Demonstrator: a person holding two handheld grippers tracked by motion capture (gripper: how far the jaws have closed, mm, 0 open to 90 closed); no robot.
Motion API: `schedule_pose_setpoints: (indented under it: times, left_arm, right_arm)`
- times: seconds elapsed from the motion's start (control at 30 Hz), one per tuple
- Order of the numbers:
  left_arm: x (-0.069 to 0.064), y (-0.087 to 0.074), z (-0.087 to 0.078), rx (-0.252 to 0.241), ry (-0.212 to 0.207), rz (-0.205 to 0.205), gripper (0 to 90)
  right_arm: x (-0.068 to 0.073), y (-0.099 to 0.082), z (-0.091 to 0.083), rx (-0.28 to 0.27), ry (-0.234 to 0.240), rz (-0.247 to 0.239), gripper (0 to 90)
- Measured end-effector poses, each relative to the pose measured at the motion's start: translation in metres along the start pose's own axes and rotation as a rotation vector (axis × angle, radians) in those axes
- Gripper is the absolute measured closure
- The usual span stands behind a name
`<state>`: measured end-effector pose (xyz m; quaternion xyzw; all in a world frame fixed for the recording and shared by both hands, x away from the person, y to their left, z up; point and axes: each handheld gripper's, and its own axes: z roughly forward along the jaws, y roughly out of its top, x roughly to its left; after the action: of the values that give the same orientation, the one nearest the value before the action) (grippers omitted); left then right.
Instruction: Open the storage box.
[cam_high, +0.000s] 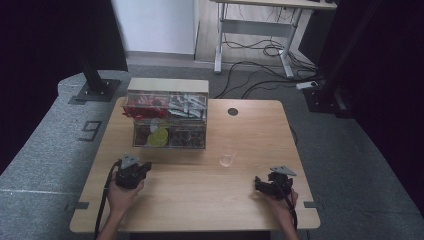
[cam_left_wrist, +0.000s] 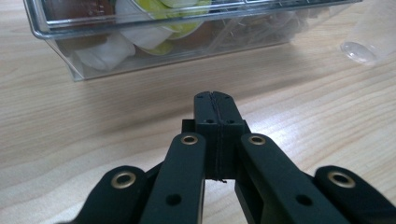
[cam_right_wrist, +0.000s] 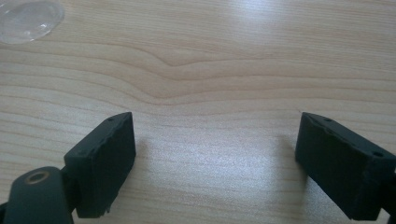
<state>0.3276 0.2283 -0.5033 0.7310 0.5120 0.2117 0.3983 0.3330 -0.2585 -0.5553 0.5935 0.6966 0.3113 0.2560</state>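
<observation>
wooden table (cam_high: 200, 190) | clear organizer box (cam_left_wrist: 154, 42) beyond clenched left gripper (cam_left_wrist: 215, 100) jaws | right gripper (cam_right_wrist: 215, 158) jaws released

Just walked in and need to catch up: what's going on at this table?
A person sits at a wooden table with a gripper in each hand. The left gripper is shut on nothing and points at a clear organizer box holding sorted items in compartments. The right gripper rests open over bare wood. A small clear cup stands between them, near the box. Neither gripper holds anything.
</observation>
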Motion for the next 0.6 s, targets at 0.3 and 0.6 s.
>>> schedule_pose_setpoints:
  times: [0.3,0.6]
  left_arm:
    - [0.008,0.005,0.009,0.009,-0.003,-0.014,90.0]
    - [0.022,0.007,0.021,0.031,-0.016,-0.045,90.0]
  right_arm:
    - [0.0,0.0,0.0,0.001,-0.002,0.003,13.0]
    - [0.0,0.0,0.0,0.001,-0.001,0.004,13.0]
